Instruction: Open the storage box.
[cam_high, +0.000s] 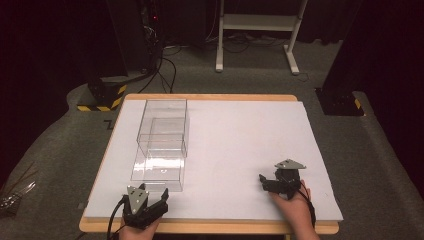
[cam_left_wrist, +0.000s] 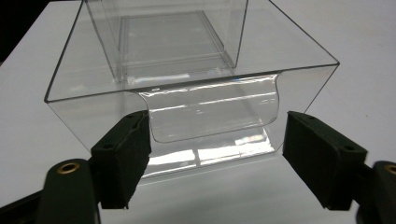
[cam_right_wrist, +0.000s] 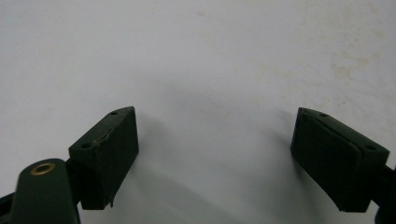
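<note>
Two clear plastic boxes on the white surface (cam_high: 240, 145), one nested inside the other: the larger outer box (cam_high: 159, 167) lies at roughly 9 o'clock of the surface's centre, with the smaller inner box (cam_high: 167, 131) set toward its far end.

Item, left gripper (cam_high: 145, 200): I have it at 6 o'clock of the outer box, jaws spread wide and released, straddling the moulded pull-tab (cam_left_wrist: 212, 112) on the near wall without pressing it.

Item, right gripper (cam_high: 281, 181): at 4 o'clock of the surface's centre, jaws apart, nothing between them but bare surface, well apart from the boxes.

Risks, as I judge them:
- The tab is smooth and curved; a shallow close could slip off it and nudge the box away.
- The outer box looks light; a one-handed pull may skate it across the surface or tip it, rattling the inner box out of line.
- Transparent walls make edges hard to read; I could clip the rim when advancing.
</note>
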